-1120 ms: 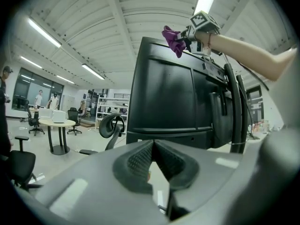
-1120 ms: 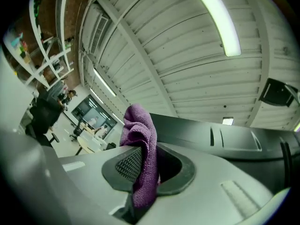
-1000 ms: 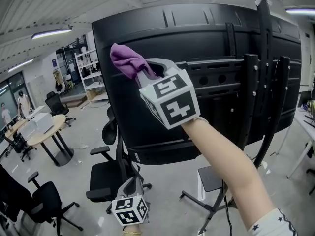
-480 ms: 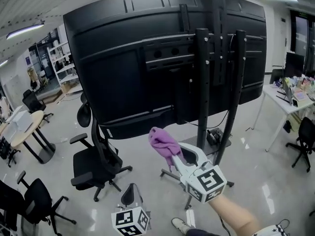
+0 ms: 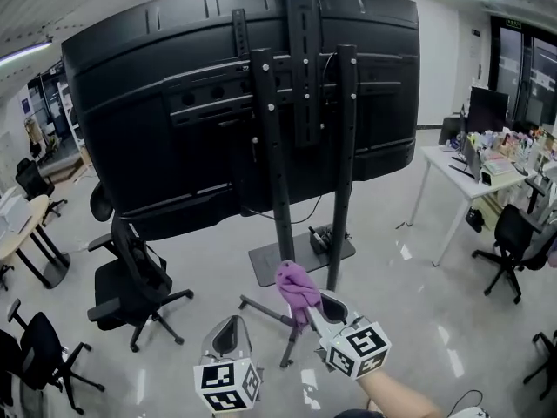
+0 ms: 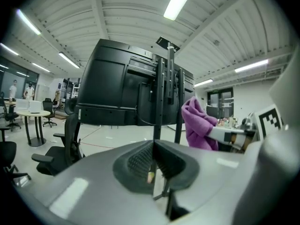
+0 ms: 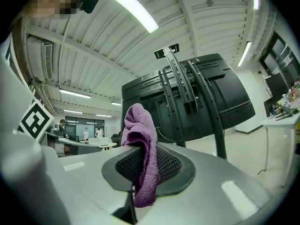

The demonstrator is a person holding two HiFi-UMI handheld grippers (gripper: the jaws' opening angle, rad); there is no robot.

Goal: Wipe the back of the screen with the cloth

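The black back of a large screen [image 5: 174,68] on a wheeled black stand [image 5: 300,181] fills the upper head view, and it also shows in the left gripper view as the screen [image 6: 112,90] and in the right gripper view as the screen [image 7: 225,97]. My right gripper [image 5: 306,305] is low in the head view, well in front of the stand, shut on a purple cloth [image 5: 297,287]. The cloth [image 7: 143,149] hangs bunched between the jaws. My left gripper [image 5: 228,336] sits low beside it, shut, with nothing in it. The cloth [image 6: 197,125] appears at its right.
Black office chairs [image 5: 130,277] stand at the left under the screen. A round table [image 5: 17,242] is at the far left. A white desk [image 5: 461,181] with monitors and another chair [image 5: 513,242] are at the right. The stand's base plate [image 5: 296,255] rests on the glossy floor.
My right gripper with the cloth has dropped from the screen's back to low near my body. The view has shifted back and right, so the whole screen and stand show.
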